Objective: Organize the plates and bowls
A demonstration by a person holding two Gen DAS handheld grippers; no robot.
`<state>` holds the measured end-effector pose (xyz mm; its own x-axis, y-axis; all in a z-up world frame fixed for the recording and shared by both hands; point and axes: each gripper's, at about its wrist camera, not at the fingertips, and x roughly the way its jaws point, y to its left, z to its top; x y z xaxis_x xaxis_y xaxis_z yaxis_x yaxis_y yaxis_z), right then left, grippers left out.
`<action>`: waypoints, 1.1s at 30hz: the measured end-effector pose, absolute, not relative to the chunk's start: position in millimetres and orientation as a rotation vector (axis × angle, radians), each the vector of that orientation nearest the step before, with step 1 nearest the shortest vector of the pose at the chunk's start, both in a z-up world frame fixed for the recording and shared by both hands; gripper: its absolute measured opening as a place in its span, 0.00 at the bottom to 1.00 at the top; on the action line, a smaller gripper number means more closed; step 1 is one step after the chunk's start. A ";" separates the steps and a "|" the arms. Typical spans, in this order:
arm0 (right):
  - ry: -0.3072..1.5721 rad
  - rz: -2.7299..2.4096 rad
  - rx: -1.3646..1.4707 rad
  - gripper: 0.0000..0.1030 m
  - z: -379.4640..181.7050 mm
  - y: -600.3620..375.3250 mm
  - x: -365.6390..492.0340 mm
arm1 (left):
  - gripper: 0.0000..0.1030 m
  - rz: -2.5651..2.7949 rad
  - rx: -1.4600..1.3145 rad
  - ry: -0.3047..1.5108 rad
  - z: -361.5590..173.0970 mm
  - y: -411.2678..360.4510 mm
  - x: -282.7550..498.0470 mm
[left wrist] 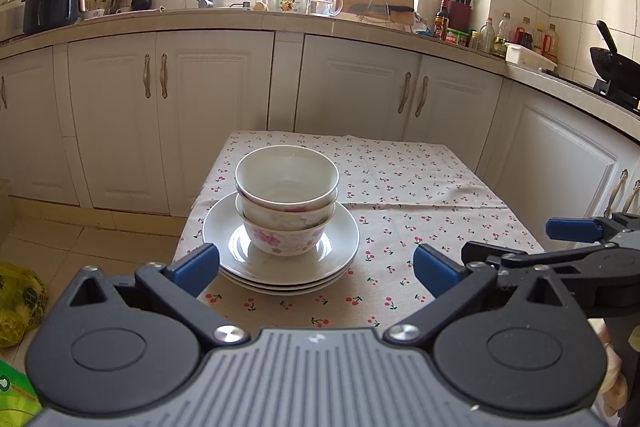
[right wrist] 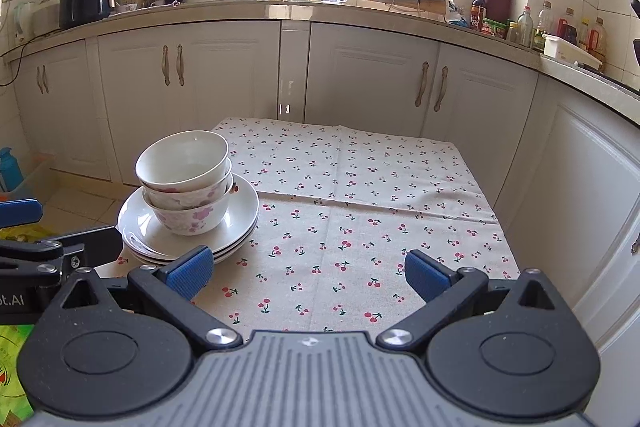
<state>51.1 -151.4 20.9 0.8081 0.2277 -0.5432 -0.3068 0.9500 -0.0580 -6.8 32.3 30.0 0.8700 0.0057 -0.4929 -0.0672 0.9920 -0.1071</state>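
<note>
Both blue-padded grippers, left (left wrist: 316,267) and right (right wrist: 308,273), are hovering released; nested white ceramic bowls (left wrist: 286,199) on stacked white plates (left wrist: 280,247) are sitting just ahead.

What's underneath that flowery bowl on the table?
The flowery bowl sits on a stack of white plates; three rims show at the edge. Below them lies the cherry-print tablecloth. Whether anything sits between the plates is hidden. Two more bowls nest on top of it.

Three nested bowls (left wrist: 286,199), upright, plain white over pink-flowered, centred on stacked white plates (left wrist: 280,259) near worktop's left edge.
</note>
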 end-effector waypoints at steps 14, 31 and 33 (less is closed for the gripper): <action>0.552 0.275 -0.148 1.00 22.2 -151.1 50.0 | 0.99 0.044 -0.121 0.512 31.0 30.7 -7.1; 0.549 0.269 -0.142 1.00 22.3 -152.8 51.2 | 0.99 0.044 -0.128 0.514 31.7 29.4 -6.7; 0.549 0.268 -0.141 1.00 22.0 -153.3 51.4 | 0.99 0.044 -0.128 0.513 31.7 29.1 -6.6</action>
<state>51.4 -153.3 22.0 0.8192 0.2133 -0.5323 -0.2880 0.9557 -0.0603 -6.6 29.1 31.7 0.8705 0.0101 -0.4921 -0.0740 0.9911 -0.1107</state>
